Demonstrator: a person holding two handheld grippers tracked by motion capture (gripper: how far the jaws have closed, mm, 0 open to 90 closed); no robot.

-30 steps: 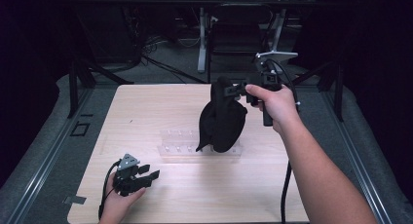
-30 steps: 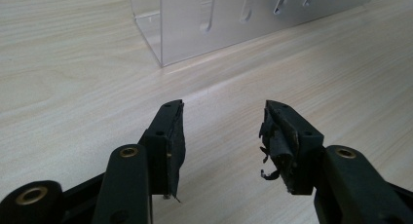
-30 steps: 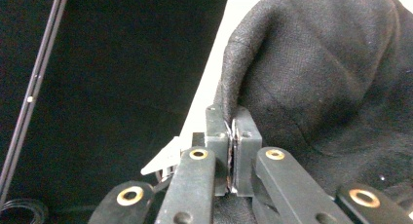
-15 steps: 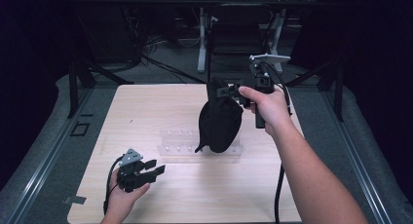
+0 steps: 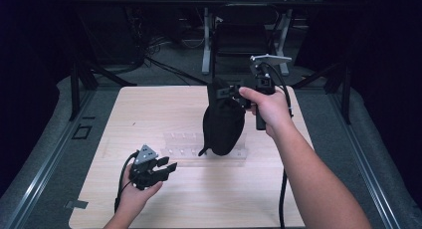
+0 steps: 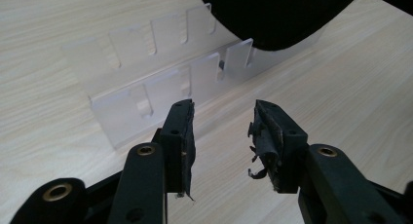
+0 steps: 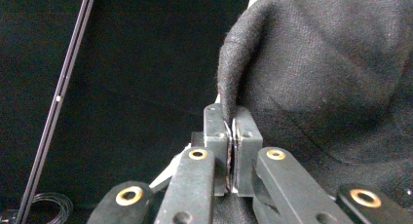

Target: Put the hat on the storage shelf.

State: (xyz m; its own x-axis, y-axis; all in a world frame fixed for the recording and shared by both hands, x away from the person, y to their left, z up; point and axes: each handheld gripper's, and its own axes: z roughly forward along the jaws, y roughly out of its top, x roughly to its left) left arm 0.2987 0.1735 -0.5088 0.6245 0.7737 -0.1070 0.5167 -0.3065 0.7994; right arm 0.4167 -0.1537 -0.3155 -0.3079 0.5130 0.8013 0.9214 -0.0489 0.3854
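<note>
The desk (image 5: 149, 114) carried a clear rack (image 5: 184, 147) near its middle. Above it hung a black cloth (image 5: 223, 124), clamped in the right tongs (image 7: 233, 136). The left tongs (image 5: 161, 167), apart and empty, had just been closing; next they likely needed the cloth's lower edge.

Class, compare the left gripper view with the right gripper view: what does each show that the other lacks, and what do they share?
Left gripper view: the left gripper, its jaws apart with nothing between them after closing partway, the clear slotted rack and the wooden table.
Right gripper view: the right gripper clamped on an edge of fabric, with a dark background and a coiled cable.
Both: the black cloth bag, hanging above the rack.
</note>
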